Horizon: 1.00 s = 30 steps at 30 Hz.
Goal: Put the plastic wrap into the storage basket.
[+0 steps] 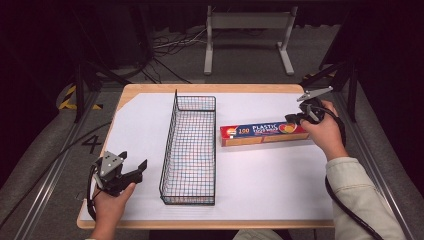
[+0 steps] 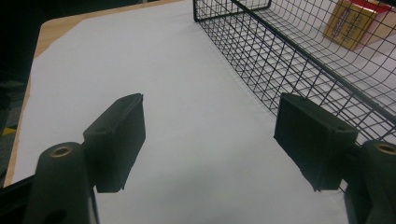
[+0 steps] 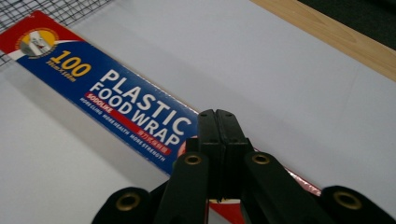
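The long box [image 1: 264, 134] reads "100" in yellow and "PLASTIC FOOD WRAP" in white capitals on a blue panel, with smaller lines under it of which "SODOLIKE" in a red strip can be made out in the right gripper view; a round emblem sits on the red end nearest the basket. The right gripper [image 1: 296, 119], held in the person's right hand [image 1: 325, 131], is over the box's right end, and in its own view its jaws are pressed flat together with nothing between them, just above or on the box's top face; whether they touch it cannot be told. The left gripper [image 1: 134, 165], in the left hand [image 1: 111, 202] near the table's front left corner, has its jaws spread wide apart over bare white paper [image 1: 270, 175], holding nothing. The box is flat cardboard, blue and red on top with a tan side, lying on the paper just right of the black wire basket [image 1: 190, 150], its red end close beside the basket's wall.
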Available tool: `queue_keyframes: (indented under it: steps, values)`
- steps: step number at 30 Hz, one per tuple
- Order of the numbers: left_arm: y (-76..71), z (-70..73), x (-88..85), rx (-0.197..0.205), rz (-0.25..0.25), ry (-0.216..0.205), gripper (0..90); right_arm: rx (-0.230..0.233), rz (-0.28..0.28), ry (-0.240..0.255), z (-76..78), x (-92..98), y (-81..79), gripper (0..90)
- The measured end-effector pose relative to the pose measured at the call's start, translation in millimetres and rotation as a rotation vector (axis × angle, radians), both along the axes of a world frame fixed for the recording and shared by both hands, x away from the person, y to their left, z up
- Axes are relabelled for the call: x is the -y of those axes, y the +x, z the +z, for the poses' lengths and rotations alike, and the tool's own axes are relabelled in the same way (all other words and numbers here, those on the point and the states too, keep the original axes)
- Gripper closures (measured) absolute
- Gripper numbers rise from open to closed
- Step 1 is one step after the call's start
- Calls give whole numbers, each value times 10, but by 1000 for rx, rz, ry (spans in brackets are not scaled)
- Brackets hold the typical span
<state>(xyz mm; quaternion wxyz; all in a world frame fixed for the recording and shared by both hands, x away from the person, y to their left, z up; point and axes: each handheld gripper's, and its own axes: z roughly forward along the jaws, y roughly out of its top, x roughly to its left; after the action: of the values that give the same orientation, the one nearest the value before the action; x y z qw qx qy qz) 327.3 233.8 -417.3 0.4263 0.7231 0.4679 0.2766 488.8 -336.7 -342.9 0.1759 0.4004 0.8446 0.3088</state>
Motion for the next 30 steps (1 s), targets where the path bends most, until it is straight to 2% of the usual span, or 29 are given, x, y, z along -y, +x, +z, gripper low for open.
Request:
queue_keyframes:
  steps: [3, 8, 12, 14, 16, 20, 23, 27, 28, 30]
  values:
    - [5, -6, 0, -2, 0, -1, 250, -13, -27, -28, -12, 25, 126, 900]
    - [13, -18, -1, -9, 4, 0, 250, -34, -44, -52, -20, 34, 223, 900]
    - [12, -20, 5, -6, 3, 2, 250, -64, -85, -73, -60, 61, 344, 900]
    - [11, -22, 6, -7, 2, 6, 250, -80, -108, -100, -90, 75, 414, 900]
    - [12, -24, 6, -7, 1, 8, 250, -85, -113, -100, -100, 79, 436, 900]
    - [10, -32, -5, -5, 3, 3, 250, -110, -133, -128, -159, 100, 517, 900]
    - [10, -34, -8, -7, 5, 4, 250, -117, -135, -125, -203, 101, 541, 900]
    - [-7, -23, 46, 12, -4, 62, 249, -143, -152, -140, -312, 122, 578, 900]
    - [-11, -22, 63, 16, -10, 69, 249, -148, -161, -147, -336, 142, 590, 877]
    - [-13, -24, 87, 14, -19, 82, 249, -157, -190, -177, -374, 175, 610, 887]
